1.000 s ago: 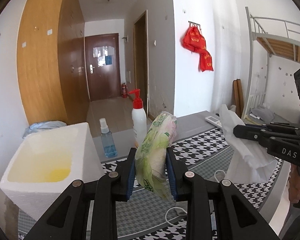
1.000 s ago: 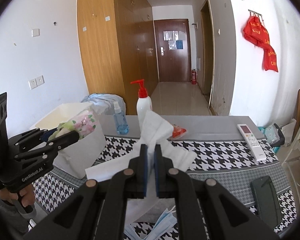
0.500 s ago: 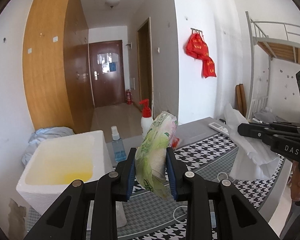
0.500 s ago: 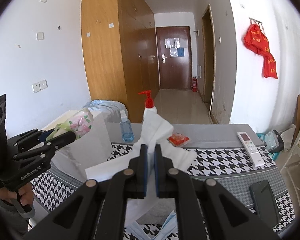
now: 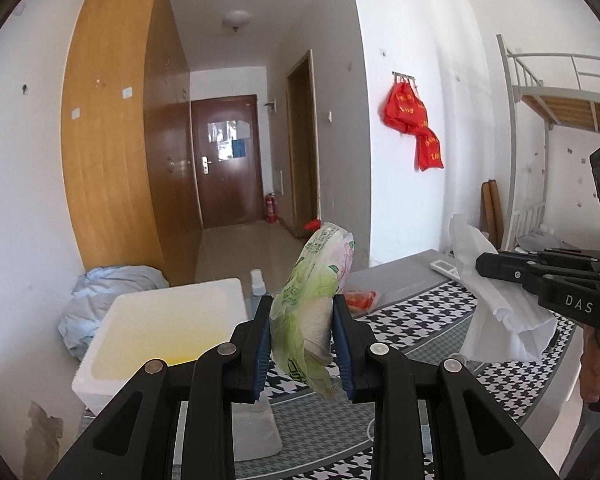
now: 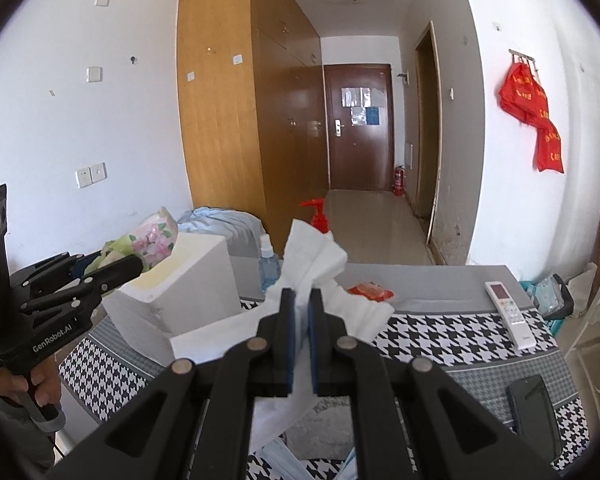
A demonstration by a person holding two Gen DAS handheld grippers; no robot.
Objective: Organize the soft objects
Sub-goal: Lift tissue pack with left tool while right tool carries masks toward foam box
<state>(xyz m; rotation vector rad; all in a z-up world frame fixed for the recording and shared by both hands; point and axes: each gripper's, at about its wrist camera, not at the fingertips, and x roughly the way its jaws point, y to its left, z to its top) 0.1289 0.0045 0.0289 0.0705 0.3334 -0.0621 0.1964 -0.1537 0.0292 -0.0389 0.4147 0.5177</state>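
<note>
Tissue pack (image 5: 314,300), one, green with pink flowers, is clamped upright between the two blue pads of the left claw (image 5: 302,344), held in the air above the bench (image 5: 428,322) and just right of the foam box (image 5: 160,320). One white cloth (image 6: 320,276) is pinched in the right claw (image 6: 300,320), whose pads are pressed tight on it; its loose ends stick up past the tips and hang below, clear of the bench. From the left wrist view the right claw (image 5: 488,266) shows at the right edge with the cloth (image 5: 496,300) draped from it; from the right wrist view the left claw (image 6: 134,266) shows at the left with the pack (image 6: 148,240) beside the one box (image 6: 180,292).

On the bench stand two bottles: one red-pump bottle (image 6: 318,214) and one small blue spray bottle (image 6: 268,264). There is also one red packet (image 6: 370,292), one white remote (image 6: 508,314) and one dark phone (image 6: 534,412). Face masks (image 6: 276,458) lie at the near edge; I cannot count them.
</note>
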